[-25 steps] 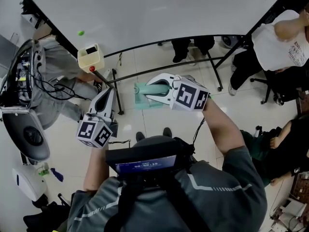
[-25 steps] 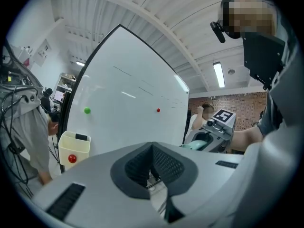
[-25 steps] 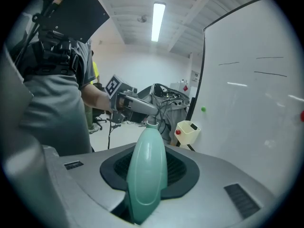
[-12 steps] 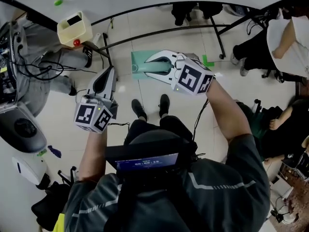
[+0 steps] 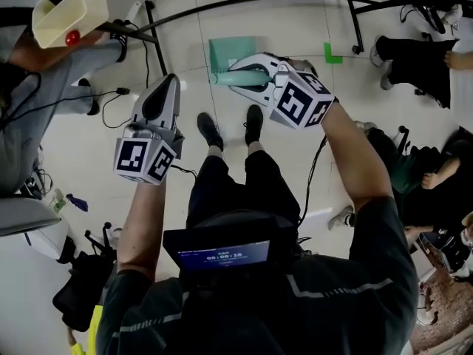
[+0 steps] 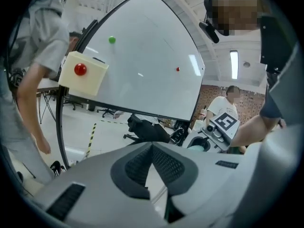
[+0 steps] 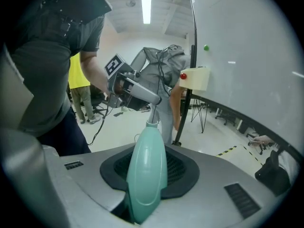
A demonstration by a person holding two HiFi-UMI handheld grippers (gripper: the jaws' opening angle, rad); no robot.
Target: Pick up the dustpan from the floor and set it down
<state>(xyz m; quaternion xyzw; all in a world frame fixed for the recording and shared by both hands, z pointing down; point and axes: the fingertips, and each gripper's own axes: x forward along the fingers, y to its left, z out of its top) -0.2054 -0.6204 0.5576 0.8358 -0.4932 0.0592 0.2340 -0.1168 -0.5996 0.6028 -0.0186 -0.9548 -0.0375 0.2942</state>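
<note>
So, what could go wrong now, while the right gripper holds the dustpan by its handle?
1. The right gripper grips the dustpan only by its smooth, rounded handle, so the pan may twist or slip out.
2. In the head view the person's shoes are close to the pan, and it may land on them.
3. A cable and a table leg are to the left, and could snag it.

We've got bright, even indoor light. The ceiling strip blows out high above the right gripper. The whiteboard ahead of the left gripper carries faint glare streaks. Both gripper views give us heavy fisheye, black corners and soft focus nearest the lens. Floor shadows are weak.
</note>
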